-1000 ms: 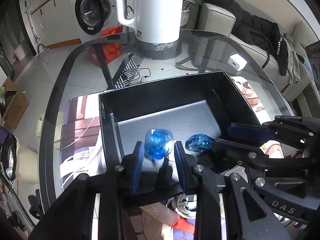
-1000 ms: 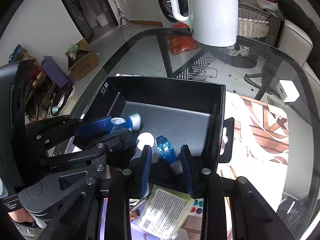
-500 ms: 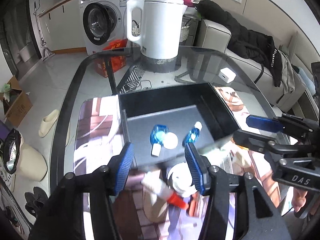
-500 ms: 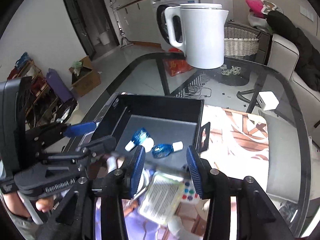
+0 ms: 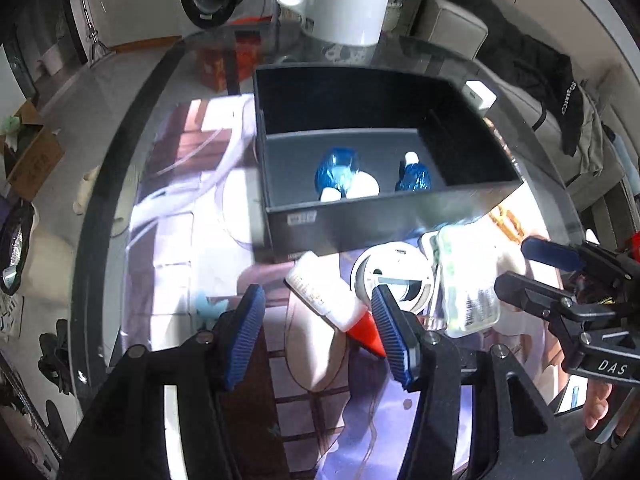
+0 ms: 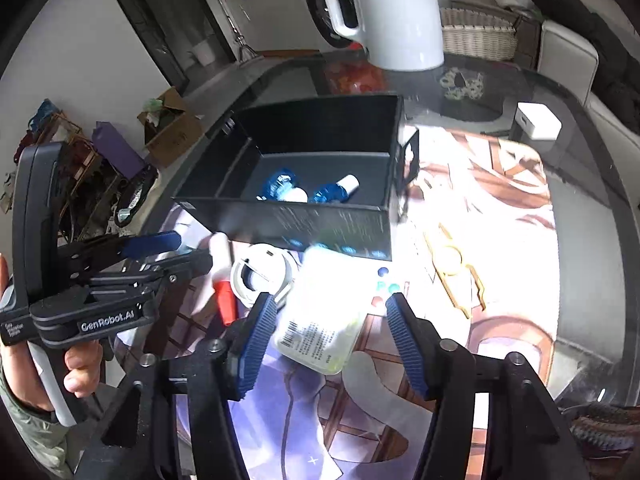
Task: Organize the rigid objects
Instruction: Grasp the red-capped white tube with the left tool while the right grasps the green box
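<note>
While both grippers are held above the printed mat (image 6: 492,216) on the glass table (image 5: 120,168), nothing is gripped by either. The left gripper (image 5: 318,332) is seen with jaws apart and not pressing on anything; a white squeeze bottle with a red cap (image 5: 332,300) lies below, between the blue pads, with the cap close to the right pad. The right gripper (image 6: 330,338) is seen with jaws opening, and a translucent labelled plastic case (image 6: 324,312) lies on the mat between them, untouched by the pads. A black storage box (image 5: 360,220) is set on the table beyond the loose items, and two blue bottles with white caps (image 5: 336,172) (image 5: 414,174) are lying on its grey floor, near the front wall, side by side but apart; a white round item (image 5: 362,188) rests against the left one. A white round lid-like object (image 5: 394,280) is placed just in front of the box, between the squeeze bottle and the case. A white electric kettle (image 6: 394,12) stands on the far side of the table, and a small white charger block (image 6: 538,120) is seen to the right of the box. A hand (image 6: 80,368) is visible on the left gripper's handle.
</note>
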Demonstrator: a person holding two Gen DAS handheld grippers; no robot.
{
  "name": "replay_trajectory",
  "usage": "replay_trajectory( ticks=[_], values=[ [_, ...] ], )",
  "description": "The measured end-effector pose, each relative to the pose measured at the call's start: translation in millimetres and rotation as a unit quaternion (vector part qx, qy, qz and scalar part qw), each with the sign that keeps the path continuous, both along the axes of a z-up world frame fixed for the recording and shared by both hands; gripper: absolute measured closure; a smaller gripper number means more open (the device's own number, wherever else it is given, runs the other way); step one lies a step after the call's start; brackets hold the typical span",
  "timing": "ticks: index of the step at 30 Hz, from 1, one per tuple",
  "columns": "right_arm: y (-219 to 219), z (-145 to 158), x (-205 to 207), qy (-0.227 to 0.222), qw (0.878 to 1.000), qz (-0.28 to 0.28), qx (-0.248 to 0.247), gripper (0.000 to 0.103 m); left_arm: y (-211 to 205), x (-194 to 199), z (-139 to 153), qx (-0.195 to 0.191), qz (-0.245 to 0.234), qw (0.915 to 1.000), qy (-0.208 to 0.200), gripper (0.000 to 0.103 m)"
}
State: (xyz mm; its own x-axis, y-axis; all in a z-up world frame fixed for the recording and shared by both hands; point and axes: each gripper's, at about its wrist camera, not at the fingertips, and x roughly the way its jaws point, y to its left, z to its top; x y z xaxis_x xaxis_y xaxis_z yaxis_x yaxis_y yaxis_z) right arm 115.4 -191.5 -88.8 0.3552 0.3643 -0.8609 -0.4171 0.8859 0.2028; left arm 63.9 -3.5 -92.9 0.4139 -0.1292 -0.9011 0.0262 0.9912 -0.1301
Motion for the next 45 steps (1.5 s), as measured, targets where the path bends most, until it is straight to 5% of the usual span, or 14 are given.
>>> replay_trajectory(
  ticks=[10,20,25,30,34,37,45],
  values=[
    [9.6,-27.5,1.8,0.022,1.000,-0.001,-0.013,0.033,-4.8,2.0,-9.8,0.003,0.001,1.0000,0.009,0.037],
    [23.0,-35.6,4.9,0.015,0.999,0.014,-0.044,0.030,1.5,-2.0,-13.8,-0.004,-0.010,0.9997,0.024,0.039],
    [17.1,-42.8,4.1,0.020,0.998,0.006,-0.054,0.030,5.6,-3.9,-10.8,-0.010,-0.014,0.9996,0.022,0.055],
    [15.8,-44.5,7.1,0.013,0.998,0.002,-0.059,0.030,-0.9,8.3,-18.4,0.007,-0.018,0.9994,0.030,0.057],
    [24.3,-43.3,5.8,0.005,0.997,0.006,-0.072,0.030,-7.5,9.6,-18.0,0.030,-0.033,0.9987,0.025,0.082],
    [24.9,-43.4,4.8,-0.001,0.997,0.008,-0.083,0.047,-6.2,2.9,-16.6,0.006,-0.048,0.9982,0.034,0.084],
    [21.8,-45.5,3.3,0.001,0.996,0.023,-0.089,0.047,-5.0,-2.8,-15.1,0.017,-0.054,0.9981,0.025,0.082]
  ],
)
